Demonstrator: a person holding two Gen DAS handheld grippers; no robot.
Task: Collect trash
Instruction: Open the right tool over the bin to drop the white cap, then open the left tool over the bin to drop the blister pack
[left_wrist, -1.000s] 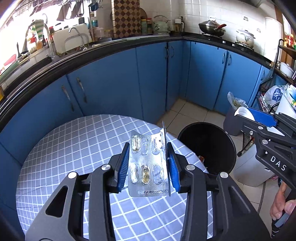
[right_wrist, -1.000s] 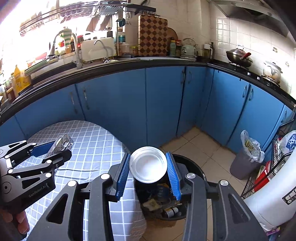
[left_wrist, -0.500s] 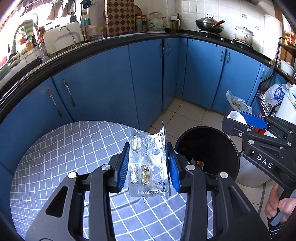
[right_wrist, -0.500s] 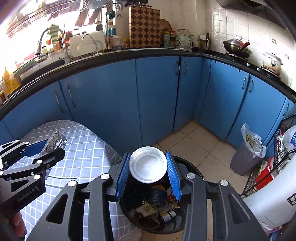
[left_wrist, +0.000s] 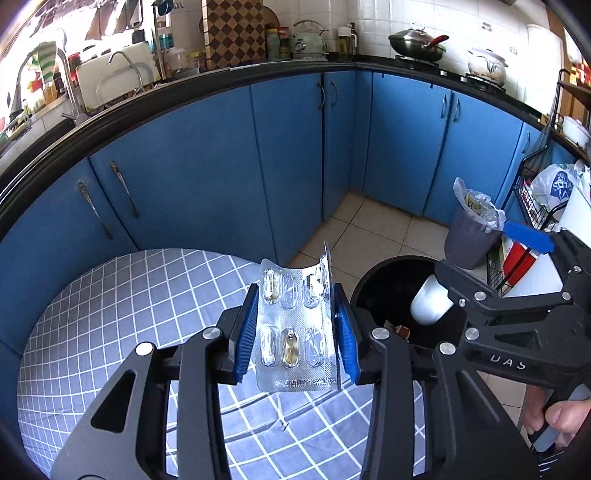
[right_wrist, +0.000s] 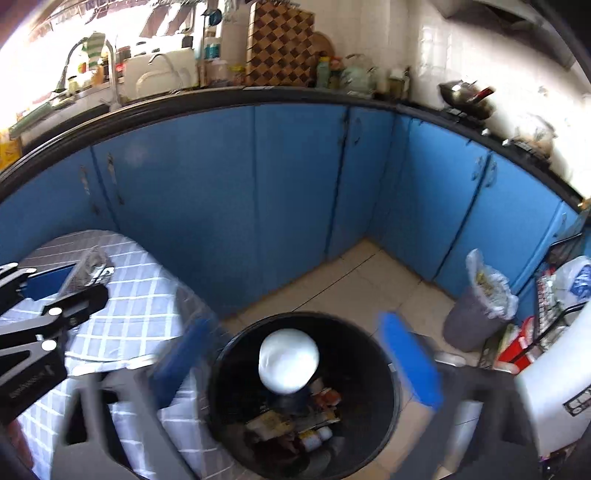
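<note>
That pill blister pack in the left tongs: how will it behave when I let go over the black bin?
The blister pack is thin foil, already bent along its right edge, so probably light and flexible. It may flutter rather than drop straight. It hangs over the checked tablecloth, not the black bin, so it would likely land on the table.

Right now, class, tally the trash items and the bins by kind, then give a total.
Blister pack: 1
White cup: 1
Black bin: 1
Grey bin: 1
Total: 4
</note>
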